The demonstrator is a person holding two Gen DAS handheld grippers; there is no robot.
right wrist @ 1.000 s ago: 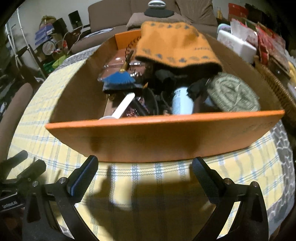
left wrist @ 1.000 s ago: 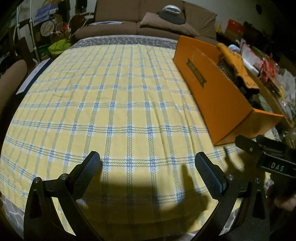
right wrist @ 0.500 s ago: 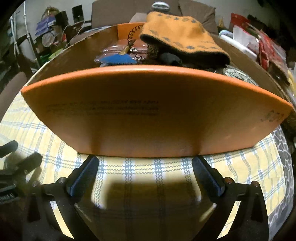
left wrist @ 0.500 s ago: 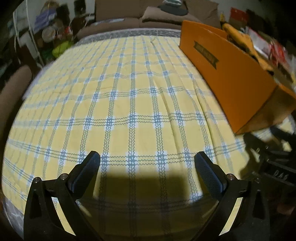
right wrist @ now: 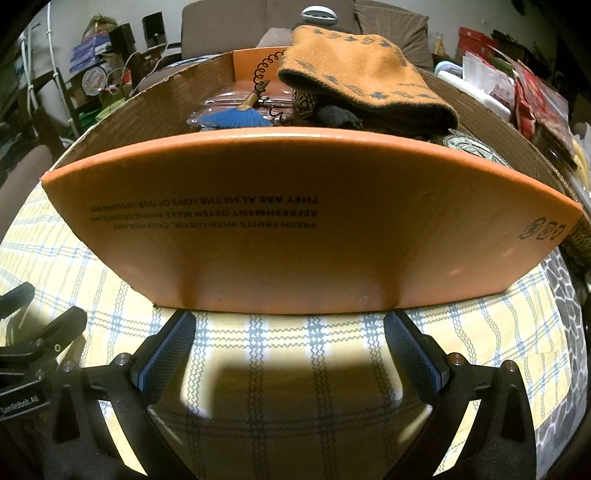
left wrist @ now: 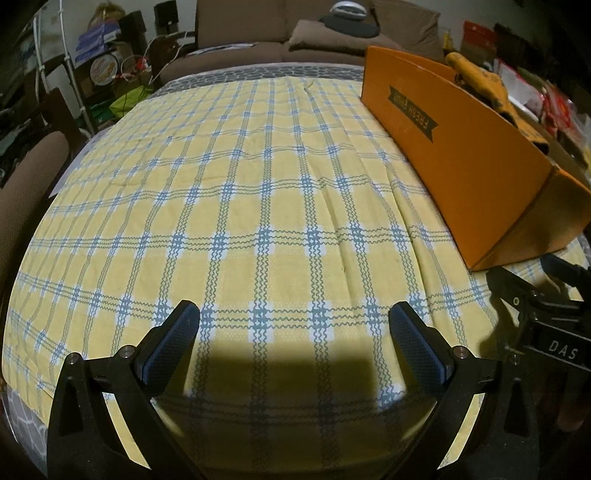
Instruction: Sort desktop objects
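Note:
An orange cardboard box (right wrist: 295,229) stands on the yellow checked tablecloth (left wrist: 240,192); it also shows at the right of the left wrist view (left wrist: 461,147). It holds an orange knit hat (right wrist: 362,77), a blue fan-like item (right wrist: 232,118), a coiled black cord (right wrist: 264,77) and other things, mostly hidden behind its near wall. My right gripper (right wrist: 290,345) is open and empty, low in front of that wall. My left gripper (left wrist: 295,338) is open and empty over bare cloth, left of the box.
A brown sofa (left wrist: 314,33) stands behind the table. Cluttered shelves (left wrist: 103,66) are at the far left, a brown chair (left wrist: 26,184) at the left edge, packets and boxes (right wrist: 517,92) at the right.
The right gripper has sunk from looking into the box to facing its near wall. The left gripper dipped and swung slightly, staying over bare cloth. Both stayed open.

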